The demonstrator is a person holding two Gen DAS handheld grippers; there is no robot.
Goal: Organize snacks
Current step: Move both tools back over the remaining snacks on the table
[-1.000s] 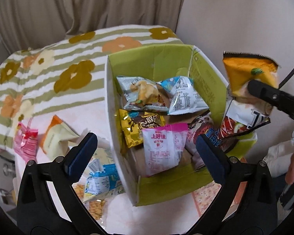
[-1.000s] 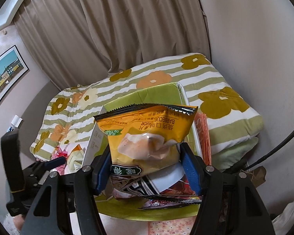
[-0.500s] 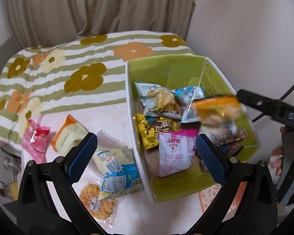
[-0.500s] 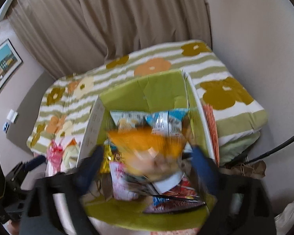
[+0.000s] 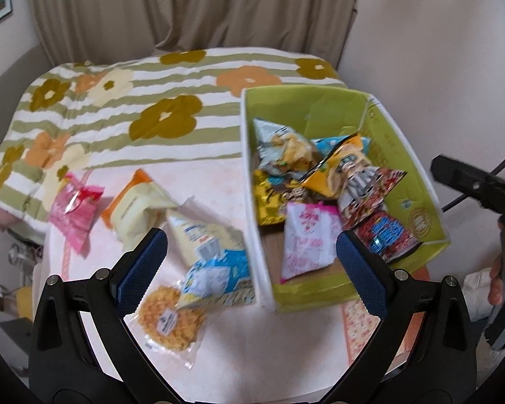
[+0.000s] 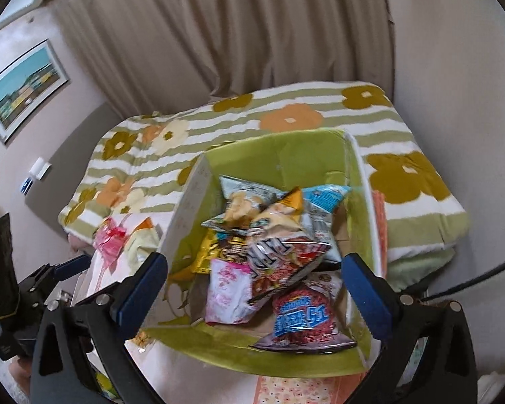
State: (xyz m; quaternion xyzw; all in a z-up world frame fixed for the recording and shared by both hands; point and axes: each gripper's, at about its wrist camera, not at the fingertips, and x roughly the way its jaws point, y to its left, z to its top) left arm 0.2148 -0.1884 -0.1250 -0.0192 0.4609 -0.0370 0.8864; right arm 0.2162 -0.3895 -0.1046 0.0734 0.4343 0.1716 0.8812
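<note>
A green cardboard box [image 5: 320,111] [image 6: 286,155] holds several snack packets. An orange chip bag [image 5: 333,171] [image 6: 279,212] lies on top of the pile in it, beside a red packet [image 5: 370,198] [image 6: 286,262] and a pink packet [image 5: 306,239] [image 6: 229,289]. My left gripper [image 5: 252,262] is open and empty, above the table's left of the box. My right gripper [image 6: 252,279] is open and empty above the box's near side. Loose snacks lie left of the box: a blue-white bag [image 5: 215,276], a waffle pack [image 5: 168,320], a cream-orange pack [image 5: 138,205], a pink pack [image 5: 74,208].
The box and snacks sit on a pale pink tablecloth [image 5: 252,353]. A bed with a green-striped flower blanket [image 5: 118,111] lies behind. Curtains and a wall stand at the back. The right gripper's body [image 5: 478,188] shows right of the box in the left wrist view.
My right gripper opened and dropped the orange chip bag into the box. The left gripper drew back and left, bringing more of the loose snacks into view.
</note>
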